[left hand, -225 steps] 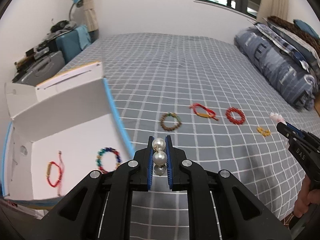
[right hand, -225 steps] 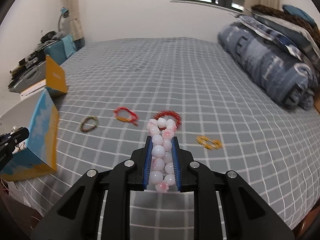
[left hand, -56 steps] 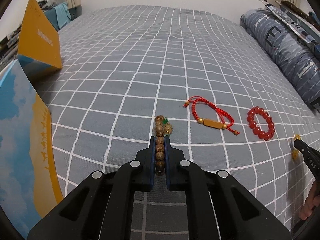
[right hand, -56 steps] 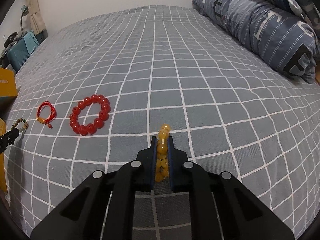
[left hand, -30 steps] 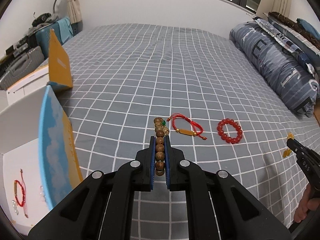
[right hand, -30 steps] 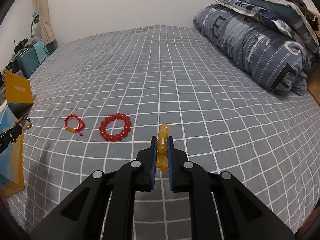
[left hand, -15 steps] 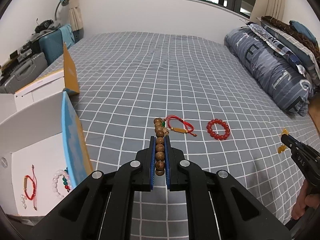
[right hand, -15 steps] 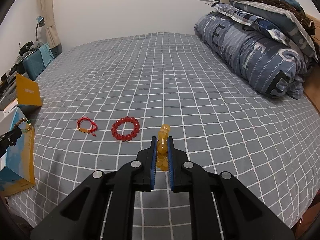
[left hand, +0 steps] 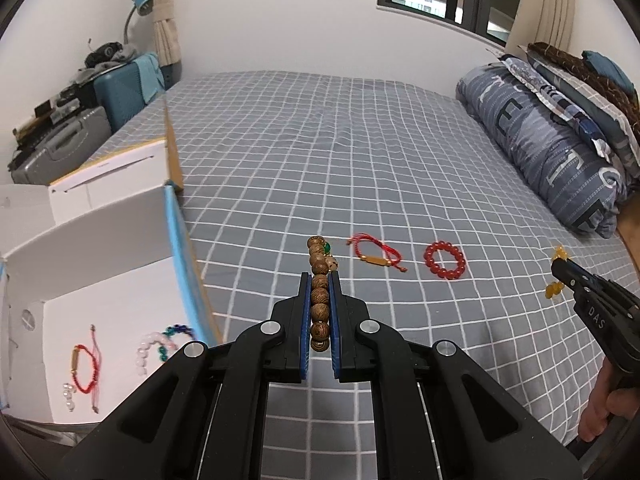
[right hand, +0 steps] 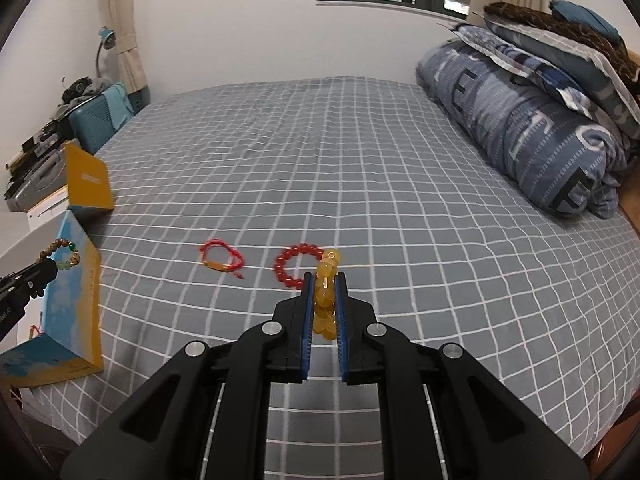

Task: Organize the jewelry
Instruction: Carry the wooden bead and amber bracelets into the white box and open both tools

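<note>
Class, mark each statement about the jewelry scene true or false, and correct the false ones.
1. The left gripper is shut on a wooden bead bracelet. True.
2. The right gripper is open and holds nothing. False: it is shut on a yellow bead bracelet.
3. A red bead bracelet and a red cord bracelet lie on the checked bedspread. True.
4. The white box has nothing in it. False: several bracelets lie inside, among them a red cord one.
5. The red bead bracelet lies inside the box. False: it lies on the bedspread, apart from the box.
</note>
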Motion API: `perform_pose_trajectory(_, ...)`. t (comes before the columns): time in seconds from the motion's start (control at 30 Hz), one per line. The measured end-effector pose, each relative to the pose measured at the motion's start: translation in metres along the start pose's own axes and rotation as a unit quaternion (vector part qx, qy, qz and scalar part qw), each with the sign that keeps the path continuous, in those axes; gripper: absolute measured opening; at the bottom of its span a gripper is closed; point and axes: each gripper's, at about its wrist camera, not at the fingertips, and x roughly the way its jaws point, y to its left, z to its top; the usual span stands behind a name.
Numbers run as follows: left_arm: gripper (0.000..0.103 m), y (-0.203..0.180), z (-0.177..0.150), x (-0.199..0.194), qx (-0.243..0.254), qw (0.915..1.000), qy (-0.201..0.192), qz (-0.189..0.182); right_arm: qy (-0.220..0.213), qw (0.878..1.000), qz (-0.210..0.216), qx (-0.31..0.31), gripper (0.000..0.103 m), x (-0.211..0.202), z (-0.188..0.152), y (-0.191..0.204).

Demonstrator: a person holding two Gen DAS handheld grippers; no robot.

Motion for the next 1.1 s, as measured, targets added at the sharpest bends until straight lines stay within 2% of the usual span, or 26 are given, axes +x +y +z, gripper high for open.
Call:
perform_pose_trajectory(0.2,0.007,0.032,-0.002,-0.018,-0.016,0.9996,-0.006,0.021,-0.008,0.999,0.029,-0.018,0.009,-0.008,0.009,0.042)
perform_pose_trajectory(0.5,0.007,0.101,-0.013,-0.043,-0.054,0.9965,-0.011,0.062,-0.019,0.994,0.081,-0.069,0.009,-0.018,0.012,0.129)
perform_pose_trajectory(1.1,0.007,0.229,-0.054,-0.070,-0.135,0.9807,0.007,0.142,-0.019,0.969,0.195,-0.148,0.009,-0.032,-0.007,0.279)
